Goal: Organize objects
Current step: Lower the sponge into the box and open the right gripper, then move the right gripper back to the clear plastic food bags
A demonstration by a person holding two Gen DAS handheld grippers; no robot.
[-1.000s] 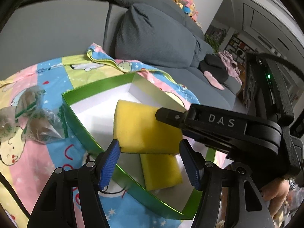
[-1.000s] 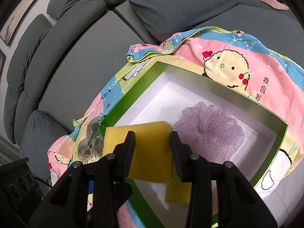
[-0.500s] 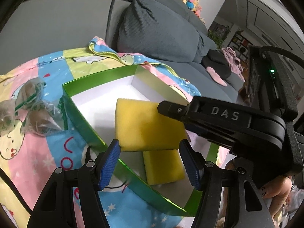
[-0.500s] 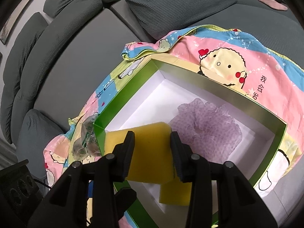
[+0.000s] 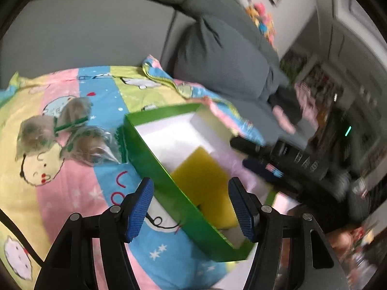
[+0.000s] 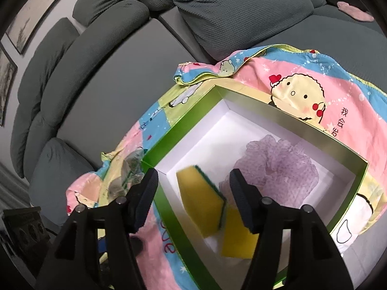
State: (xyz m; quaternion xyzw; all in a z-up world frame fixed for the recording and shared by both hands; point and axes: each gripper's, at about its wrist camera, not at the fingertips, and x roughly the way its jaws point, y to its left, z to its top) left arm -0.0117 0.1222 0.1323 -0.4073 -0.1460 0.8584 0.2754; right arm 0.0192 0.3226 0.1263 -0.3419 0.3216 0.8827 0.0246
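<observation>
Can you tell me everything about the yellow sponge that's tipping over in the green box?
The yellow sponge is a soft-looking foam block with a thin dark green scrubby layer on one side. It sits tilted inside the green box, leaning on a second yellow sponge beside the purple mesh puff. The right claw has just been opening; its pads no longer touch it.

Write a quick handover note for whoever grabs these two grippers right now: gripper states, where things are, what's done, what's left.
Right gripper: jaws have just been opening, pads clear of the yellow sponge with the green scrub side, which is tilted inside the green cardboard box with the white lining.
Left gripper: open, empty, over the box's near wall.
In the box: that sponge, a second yellow sponge partly under it, and a lilac mesh bath pouf.
Left to do: the clear plastic bags with brown contents lie on the cartoon-print cloth outside the box, probably next to go in.
</observation>
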